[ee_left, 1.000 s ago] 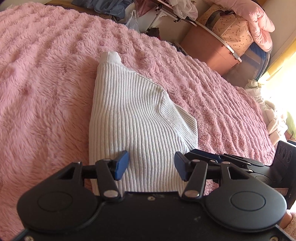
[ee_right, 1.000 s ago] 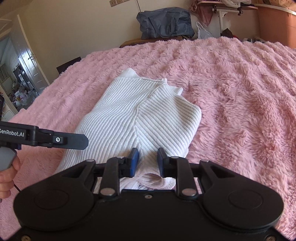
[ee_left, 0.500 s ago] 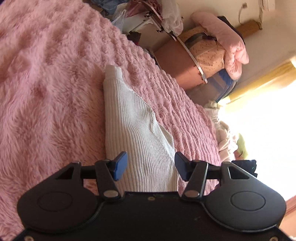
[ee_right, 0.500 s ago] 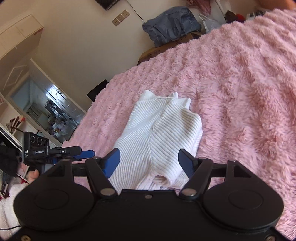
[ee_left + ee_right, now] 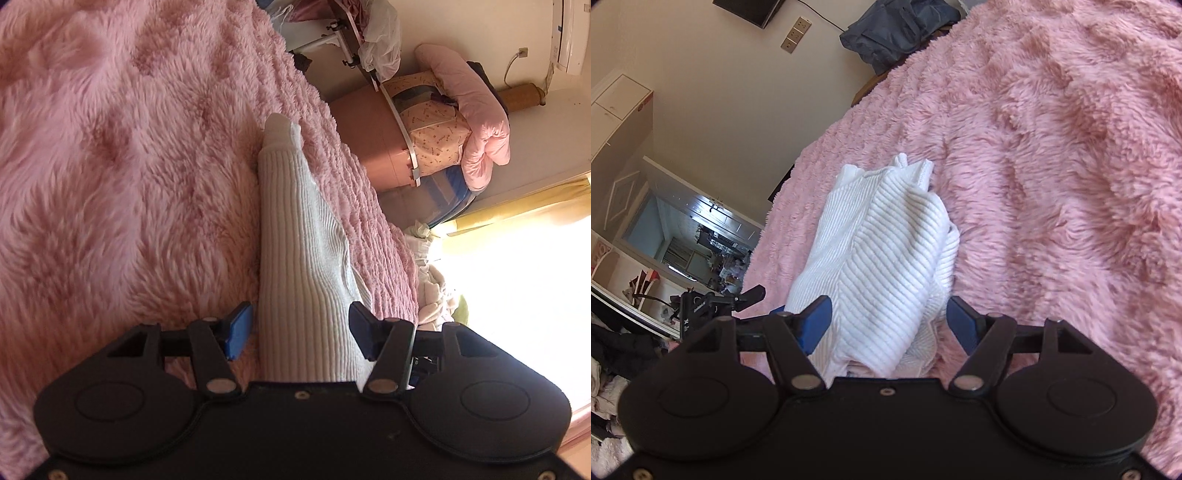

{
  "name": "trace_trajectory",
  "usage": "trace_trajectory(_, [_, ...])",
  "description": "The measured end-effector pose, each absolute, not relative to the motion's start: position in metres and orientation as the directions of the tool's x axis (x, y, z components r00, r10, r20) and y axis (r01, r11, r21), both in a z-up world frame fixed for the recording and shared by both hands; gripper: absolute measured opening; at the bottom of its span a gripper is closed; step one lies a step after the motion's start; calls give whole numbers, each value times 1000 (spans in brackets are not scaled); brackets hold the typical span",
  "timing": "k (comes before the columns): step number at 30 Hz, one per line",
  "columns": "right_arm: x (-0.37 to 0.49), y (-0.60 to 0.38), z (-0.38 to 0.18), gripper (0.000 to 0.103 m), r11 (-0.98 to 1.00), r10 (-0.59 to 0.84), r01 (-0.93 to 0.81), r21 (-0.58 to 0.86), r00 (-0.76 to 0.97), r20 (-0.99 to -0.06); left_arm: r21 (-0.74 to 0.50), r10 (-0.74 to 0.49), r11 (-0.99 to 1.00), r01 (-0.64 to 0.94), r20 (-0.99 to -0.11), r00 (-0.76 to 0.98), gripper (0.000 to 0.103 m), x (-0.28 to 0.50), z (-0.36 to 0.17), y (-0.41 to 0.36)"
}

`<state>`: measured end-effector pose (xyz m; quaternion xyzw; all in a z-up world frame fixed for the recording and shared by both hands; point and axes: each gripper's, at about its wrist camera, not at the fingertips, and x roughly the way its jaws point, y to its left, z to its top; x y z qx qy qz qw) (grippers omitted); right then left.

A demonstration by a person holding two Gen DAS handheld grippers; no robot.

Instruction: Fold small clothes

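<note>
A white ribbed knit garment (image 5: 295, 236) lies folded on the pink fluffy blanket (image 5: 110, 166); it also shows in the right wrist view (image 5: 882, 258). My left gripper (image 5: 299, 332) is open, rolled sideways, its blue pads either side of the garment's near end without closing on it. My right gripper (image 5: 888, 325) is open too, its pads straddling the near end of the folded garment, where loose layers bunch up. The left gripper also shows at the left of the right wrist view (image 5: 738, 299).
The blanket (image 5: 1052, 166) spreads wide to the right. Beyond the bed stand a storage box with bedding (image 5: 424, 140), a rack (image 5: 351, 37), a dark bag (image 5: 901, 29) and a doorway (image 5: 694, 236). A clothes pile (image 5: 432, 295) lies by the bright window.
My right gripper let go of the garment's near edge and opened wide. Both grippers rolled and drew back; the left stayed open.
</note>
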<state>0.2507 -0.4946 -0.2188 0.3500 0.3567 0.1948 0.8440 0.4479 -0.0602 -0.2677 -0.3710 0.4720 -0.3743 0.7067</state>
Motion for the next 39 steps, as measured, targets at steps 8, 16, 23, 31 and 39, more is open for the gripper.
trace_trajectory(8, [262,-498,-240,71,619,637,-94,780,641,-429,-882,-893,432,190,-389,225,60,465,-282,-79])
trace_trajectory(16, [283,-500,-253,75,570,668,-79,818,624,-405,-880,-903,425,212,-396,165,66,486,-283,-108])
trace_trajectory(23, [296,-485,-244,76,569,675,-105,815,626,-391,-848,-901,435,302,-411,142,63,488,-275,-138])
trace_trajectory(31, [302,-475,-240,56,559,674,-76,826,621,-400,-869,-915,400,292,-363,174,47,485,-275,-139])
trace_trajectory(39, [304,-463,-241,51,536,657,-25,844,639,-399,-865,-907,420,274,-388,165,45,487,-273,-141])
